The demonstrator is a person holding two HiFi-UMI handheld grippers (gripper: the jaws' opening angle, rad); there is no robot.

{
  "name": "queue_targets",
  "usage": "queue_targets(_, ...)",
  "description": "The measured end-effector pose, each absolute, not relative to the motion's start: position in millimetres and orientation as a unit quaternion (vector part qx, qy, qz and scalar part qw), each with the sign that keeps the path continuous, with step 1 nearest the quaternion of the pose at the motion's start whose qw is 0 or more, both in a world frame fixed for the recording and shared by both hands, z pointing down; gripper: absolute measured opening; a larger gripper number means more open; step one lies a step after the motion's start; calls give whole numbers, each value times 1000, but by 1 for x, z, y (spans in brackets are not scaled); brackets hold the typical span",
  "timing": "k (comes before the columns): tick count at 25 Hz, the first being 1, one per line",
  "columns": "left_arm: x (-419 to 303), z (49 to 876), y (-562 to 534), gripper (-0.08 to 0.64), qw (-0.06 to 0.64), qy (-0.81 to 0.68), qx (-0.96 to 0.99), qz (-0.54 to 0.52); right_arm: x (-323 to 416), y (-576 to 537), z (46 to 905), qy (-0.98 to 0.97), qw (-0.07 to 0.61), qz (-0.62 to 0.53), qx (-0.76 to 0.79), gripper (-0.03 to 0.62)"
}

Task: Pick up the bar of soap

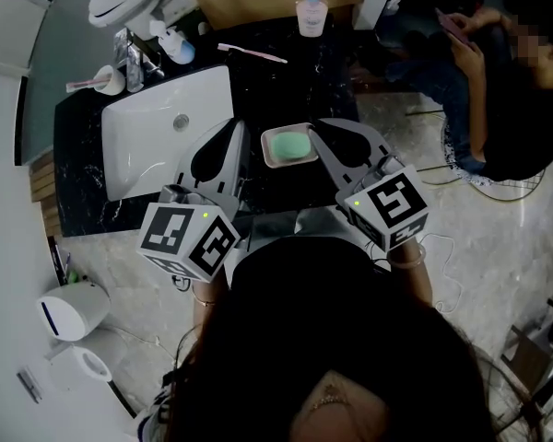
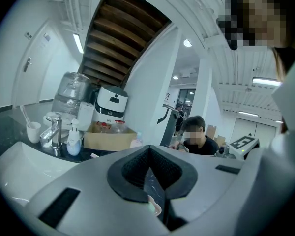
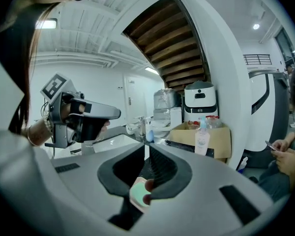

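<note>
Dark stone surface (image 1: 286, 86), with a white sink (image 1: 161, 132) set into it on the left tool's outer side. There is pale tiled floor beyond the right tool.

The soap (image 1: 288, 145) is green and lies in a shallow dish (image 1: 269, 160) between your two tools, just ahead of both tips, untouched.

Left tool (image 1: 240, 129): jaws pressed together, nothing in them. Right tool (image 1: 317, 127): also pressed together and empty. In its own view the soap shows just below its tips.

Risks, as I judge them:
- Neither tool can take the bar while closed. Go in like this and you'll likely shove or tip the dish rather than grip.
- The dish looks light and loose. A jaw catching its rim could drag it towards the sink lip on the left tool's side, or off the near edge towards you.
- The soap may be slick, so a pinch on its rounded edges could squirt it out.
- Two tools closing on one small dish could knock each other.

Room: the surface is open ahead of the tips, with a toothbrush (image 1: 252, 53) and a pump bottle (image 1: 311, 14) well ahead. A seated person (image 1: 484, 81) is well out beyond the right tool.
</note>
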State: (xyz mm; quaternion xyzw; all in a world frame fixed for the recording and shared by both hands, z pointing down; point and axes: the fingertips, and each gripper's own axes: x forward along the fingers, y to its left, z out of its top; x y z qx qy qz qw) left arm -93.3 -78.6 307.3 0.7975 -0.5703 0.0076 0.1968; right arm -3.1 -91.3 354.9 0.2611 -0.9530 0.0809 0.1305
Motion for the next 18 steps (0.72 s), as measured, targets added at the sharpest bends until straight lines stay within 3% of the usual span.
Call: queue_targets(18, -124, 315, -110, -3, 210, -548, 809, 18, -29, -105, 415, -942, 238, 61, 228, 11)
